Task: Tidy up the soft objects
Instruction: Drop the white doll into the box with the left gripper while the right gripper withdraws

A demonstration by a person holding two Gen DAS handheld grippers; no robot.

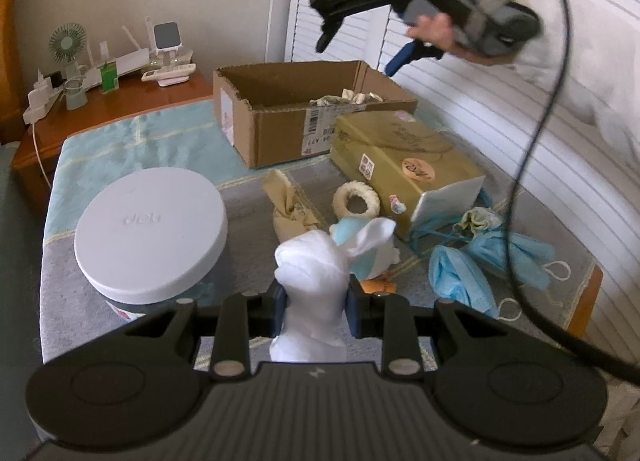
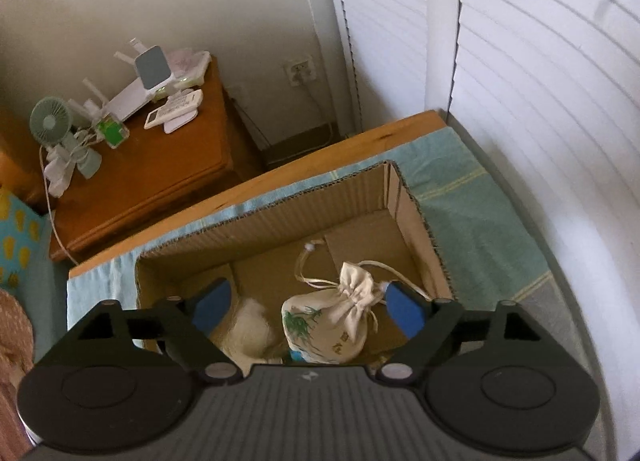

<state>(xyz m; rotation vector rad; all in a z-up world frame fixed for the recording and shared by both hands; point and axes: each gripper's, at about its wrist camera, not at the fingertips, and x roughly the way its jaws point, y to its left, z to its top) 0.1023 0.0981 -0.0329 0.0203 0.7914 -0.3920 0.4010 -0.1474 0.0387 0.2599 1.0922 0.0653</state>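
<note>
On the cloth-covered table (image 1: pixel 132 141), a white-lidded tub (image 1: pixel 150 229) stands at the left. Beside it the left gripper (image 1: pixel 316 307) pinches a white sock (image 1: pixel 312 273) upright, with blue face masks (image 1: pixel 460 273) lying further right. The right gripper (image 2: pixel 308 307) hangs spread wide and empty over the cardboard box (image 2: pixel 404 197), where a drawstring pouch (image 2: pixel 336 321) lies beside what may be a fluffy white item (image 2: pixel 252 331).
</note>
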